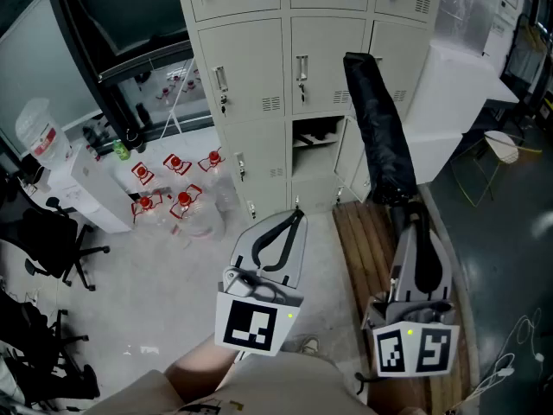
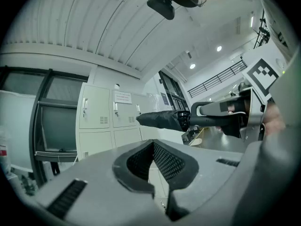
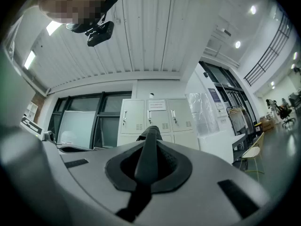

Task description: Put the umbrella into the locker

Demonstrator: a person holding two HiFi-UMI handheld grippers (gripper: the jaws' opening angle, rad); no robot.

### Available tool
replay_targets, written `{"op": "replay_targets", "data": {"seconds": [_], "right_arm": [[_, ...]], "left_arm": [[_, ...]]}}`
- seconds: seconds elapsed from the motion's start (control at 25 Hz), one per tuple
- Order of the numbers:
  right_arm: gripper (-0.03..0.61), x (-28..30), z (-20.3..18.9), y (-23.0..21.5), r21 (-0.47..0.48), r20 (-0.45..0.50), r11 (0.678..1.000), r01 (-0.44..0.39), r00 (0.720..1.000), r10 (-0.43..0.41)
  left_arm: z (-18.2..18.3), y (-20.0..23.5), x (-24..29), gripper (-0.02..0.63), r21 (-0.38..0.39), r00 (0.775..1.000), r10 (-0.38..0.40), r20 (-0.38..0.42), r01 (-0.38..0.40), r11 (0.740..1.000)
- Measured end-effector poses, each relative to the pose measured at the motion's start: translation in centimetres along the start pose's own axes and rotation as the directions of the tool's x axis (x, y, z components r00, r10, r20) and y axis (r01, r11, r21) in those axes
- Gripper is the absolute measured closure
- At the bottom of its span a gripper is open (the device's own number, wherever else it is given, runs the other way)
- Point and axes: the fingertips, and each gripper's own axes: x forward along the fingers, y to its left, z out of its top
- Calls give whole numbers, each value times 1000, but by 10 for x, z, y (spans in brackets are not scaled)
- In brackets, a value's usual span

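Umbrella [image 1: 380,128] clamped in right claw [image 1: 408,221], tip toward locker [image 1: 259,67].

The left claw [image 2: 153,146] shows its jaws closed at the tips, with nothing between them. Beyond it, a folded black umbrella [image 2: 160,120] hangs level in the air, its tip toward the cream lockers [image 2: 109,121]. The right claw [image 2: 187,119] grips its other end.

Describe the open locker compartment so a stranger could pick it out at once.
Find the bank of beige lockers. In its bottom row take the middle column, just left of the black umbrella held in the right gripper. That compartment alone has its door swung open, showing a dark inside; the doors around it are shut.
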Motion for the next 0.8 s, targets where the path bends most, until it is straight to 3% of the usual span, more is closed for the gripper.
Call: {"op": "replay_targets", "data": {"seconds": [0.8], "right_arm": [[569,-21,-5,-32,36,-28,999,-4,1000,5]], "left_arm": [[4,-35,6,606,15,1000,-2,-22,2,1000]]}}
